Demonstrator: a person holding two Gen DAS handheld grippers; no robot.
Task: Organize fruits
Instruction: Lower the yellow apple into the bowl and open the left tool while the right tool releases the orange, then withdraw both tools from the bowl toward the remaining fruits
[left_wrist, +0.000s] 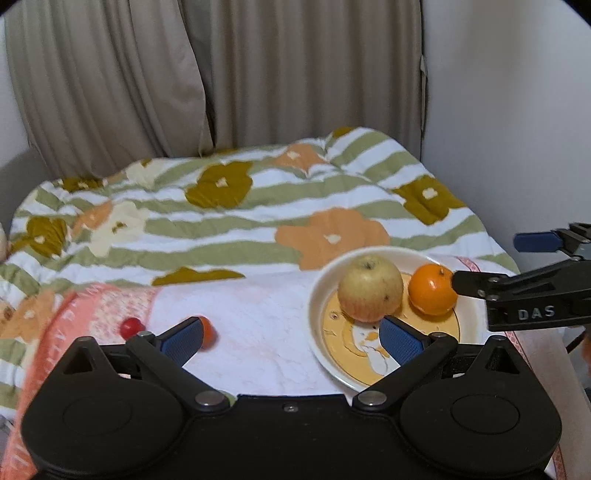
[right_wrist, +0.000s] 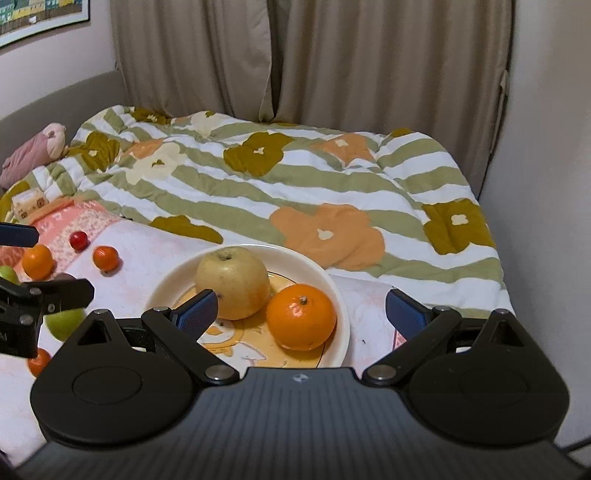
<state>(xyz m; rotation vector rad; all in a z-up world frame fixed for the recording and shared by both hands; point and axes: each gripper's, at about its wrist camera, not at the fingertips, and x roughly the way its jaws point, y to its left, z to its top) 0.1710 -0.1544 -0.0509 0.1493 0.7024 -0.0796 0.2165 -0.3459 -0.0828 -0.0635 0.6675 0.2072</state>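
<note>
Cream ceramic plate with a yellow printed centre is sitting on the pink-and-white towel over the bed's soft floral quilt, holding a matte yellow-green apple beside a glossy dimpled orange. Both the left tool and right tool are hanging spread apart, gripping nothing. Small round fruits, a red one and an orange one, are lying loose toward the towel's left edge. Pressing on the yielding bedding could be tipping the plate, likely rolling the smooth fruit off
</note>
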